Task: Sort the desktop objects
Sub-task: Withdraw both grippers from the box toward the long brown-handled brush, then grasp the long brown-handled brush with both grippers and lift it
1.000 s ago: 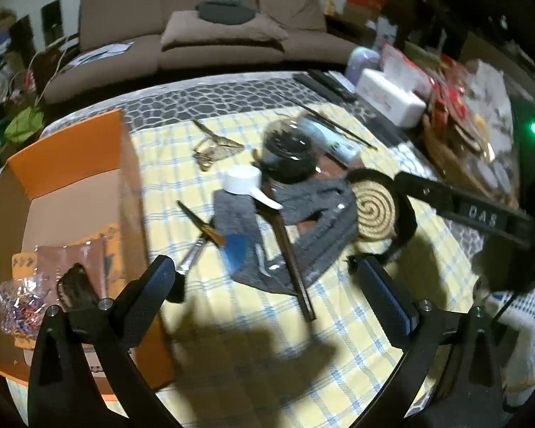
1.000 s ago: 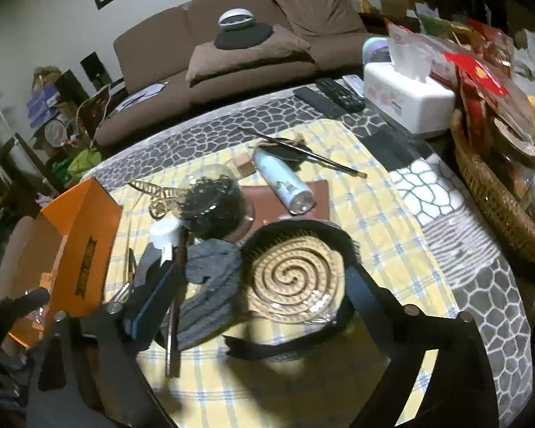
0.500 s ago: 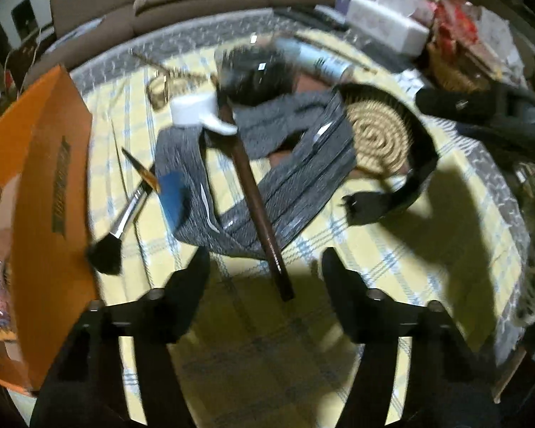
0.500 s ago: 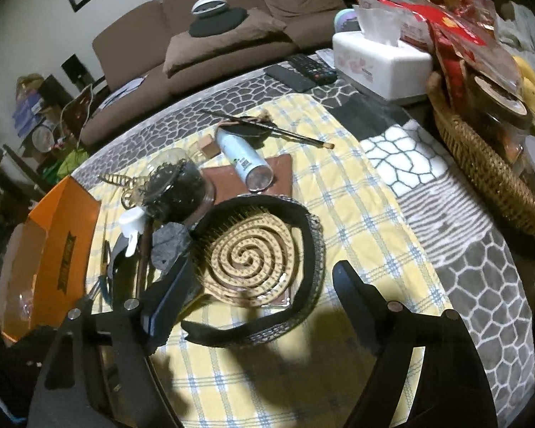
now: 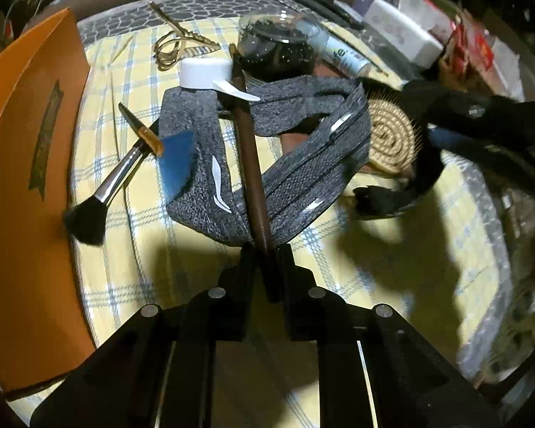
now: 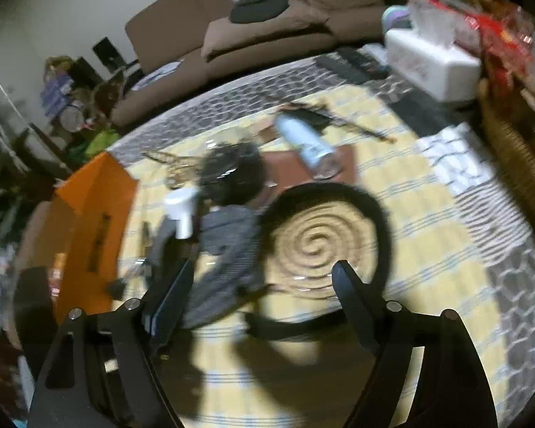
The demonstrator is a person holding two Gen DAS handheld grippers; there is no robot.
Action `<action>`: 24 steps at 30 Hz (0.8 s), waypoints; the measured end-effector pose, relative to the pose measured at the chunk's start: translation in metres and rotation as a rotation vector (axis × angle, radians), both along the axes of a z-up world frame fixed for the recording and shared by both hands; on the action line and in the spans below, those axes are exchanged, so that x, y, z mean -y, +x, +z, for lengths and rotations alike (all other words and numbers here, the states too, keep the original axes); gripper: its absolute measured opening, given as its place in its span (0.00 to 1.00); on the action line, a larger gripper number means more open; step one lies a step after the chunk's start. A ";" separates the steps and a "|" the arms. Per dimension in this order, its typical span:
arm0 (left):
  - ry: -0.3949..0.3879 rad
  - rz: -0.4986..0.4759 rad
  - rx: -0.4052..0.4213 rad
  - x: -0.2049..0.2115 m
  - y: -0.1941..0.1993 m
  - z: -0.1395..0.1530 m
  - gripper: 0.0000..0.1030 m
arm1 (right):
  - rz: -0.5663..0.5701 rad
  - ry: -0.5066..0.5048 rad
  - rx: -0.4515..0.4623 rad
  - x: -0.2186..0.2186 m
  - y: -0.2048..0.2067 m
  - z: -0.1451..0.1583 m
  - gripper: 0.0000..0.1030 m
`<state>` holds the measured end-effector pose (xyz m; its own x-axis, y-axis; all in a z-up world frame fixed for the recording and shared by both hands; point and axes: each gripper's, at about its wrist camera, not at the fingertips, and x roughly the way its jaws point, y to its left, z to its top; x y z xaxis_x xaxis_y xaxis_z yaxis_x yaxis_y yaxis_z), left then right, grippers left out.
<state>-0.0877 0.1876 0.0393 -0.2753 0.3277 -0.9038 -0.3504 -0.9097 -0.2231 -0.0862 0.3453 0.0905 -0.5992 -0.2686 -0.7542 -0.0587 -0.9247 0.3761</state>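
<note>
While I look along my left gripper (image 5: 266,255), its two black fingers (image 5: 244,267) are pressed in on the near end of a long dark brown stick (image 5: 250,153), pinching it between them. From the fingers the stick runs straight ahead, lying across a grey knitted band (image 5: 303,174) that sits just beyond the fingertips on the yellow checked surface (image 5: 356,278). At the far end of the stick a white scoop (image 5: 207,73) rests against it, and behind that stands a clear container of dark bits (image 5: 276,48) with a pale blue spray can (image 5: 342,55) lying beside it. Ahead and to the left of the fingers lies a makeup brush (image 5: 114,178), its black bristles touching the wall of an open orange box (image 5: 28,164). A gold hair clip (image 5: 174,48) lies farther off, beyond the brush. Ahead and to the right of the fingers a tan spiral disc (image 5: 392,139) sits inside a black ring, partly hidden by my other gripper.

Through the right wrist camera, which is blurred, the right gripper (image 6: 264,276) has its fingers (image 6: 353,292) spread wide and closing, with nothing pressed between them. They hang over the near edge of the spiral disc (image 6: 317,239); the right finger lies over the disc and the left one over the grey band (image 6: 228,246). The orange box (image 6: 96,214) is off to the left of these fingers, and a white tissue box (image 6: 431,64) stands far ahead to the right. I cannot tell whether these fingers touch the disc.
</note>
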 end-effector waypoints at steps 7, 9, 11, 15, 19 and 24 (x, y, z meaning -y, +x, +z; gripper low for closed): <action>0.098 0.005 0.011 0.018 0.007 0.027 0.12 | 0.096 -0.162 0.140 0.041 -0.018 -0.030 0.53; 0.100 0.010 0.012 0.023 0.007 0.030 0.12 | 0.111 -0.147 0.180 0.050 -0.021 -0.038 0.46; 0.103 0.014 0.019 0.029 0.006 0.030 0.12 | 0.114 -0.162 0.188 0.055 -0.023 -0.042 0.45; 0.132 0.028 0.032 0.037 0.005 0.032 0.11 | 0.112 -0.196 0.195 0.057 -0.025 -0.041 0.42; 0.145 0.032 0.016 0.038 0.007 0.040 0.12 | 0.112 -0.342 0.188 0.053 -0.025 -0.039 0.41; 0.154 0.012 0.008 0.032 0.013 0.043 0.12 | 0.153 -0.345 0.228 0.066 -0.028 -0.047 0.40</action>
<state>-0.0748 0.1553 0.0825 -0.2731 0.4596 -0.8451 -0.3377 -0.8684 -0.3631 -0.1144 0.2797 0.0433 -0.3613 -0.6010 -0.7129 -0.0482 -0.7515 0.6579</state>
